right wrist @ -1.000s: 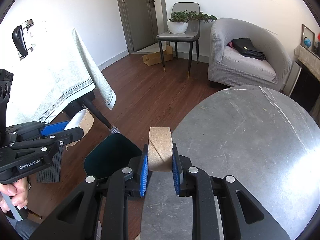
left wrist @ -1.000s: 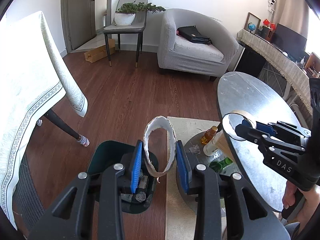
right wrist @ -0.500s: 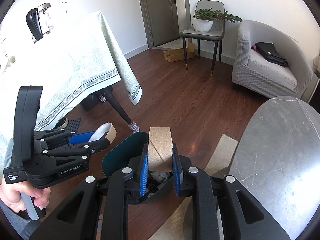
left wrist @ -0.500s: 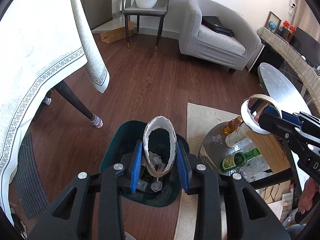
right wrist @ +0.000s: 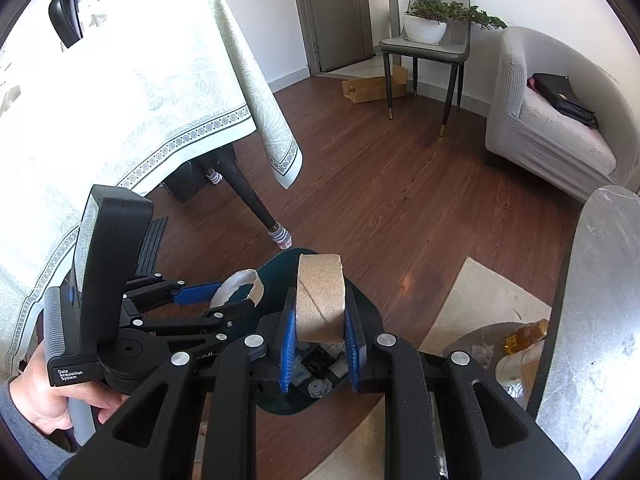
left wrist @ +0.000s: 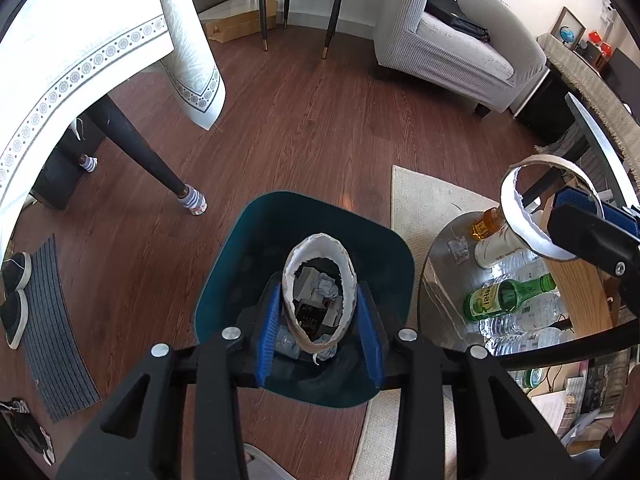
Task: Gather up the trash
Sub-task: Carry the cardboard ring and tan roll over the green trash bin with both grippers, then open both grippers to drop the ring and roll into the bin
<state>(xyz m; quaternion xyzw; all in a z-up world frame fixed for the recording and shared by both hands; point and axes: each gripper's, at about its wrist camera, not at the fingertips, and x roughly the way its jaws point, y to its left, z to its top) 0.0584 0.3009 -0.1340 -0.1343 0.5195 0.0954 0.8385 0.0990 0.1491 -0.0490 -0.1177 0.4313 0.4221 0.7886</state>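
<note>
Wood floor lies open beyond bin rim.

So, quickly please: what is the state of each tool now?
Left tool: just opening, squashed cardboard ring loose between.
Right tool: closed on brown cardboard ring.

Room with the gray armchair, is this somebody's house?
Probably a home living room: a gray armchair, a dining table under a white tablecloth, and a potted plant on a chair.
</note>
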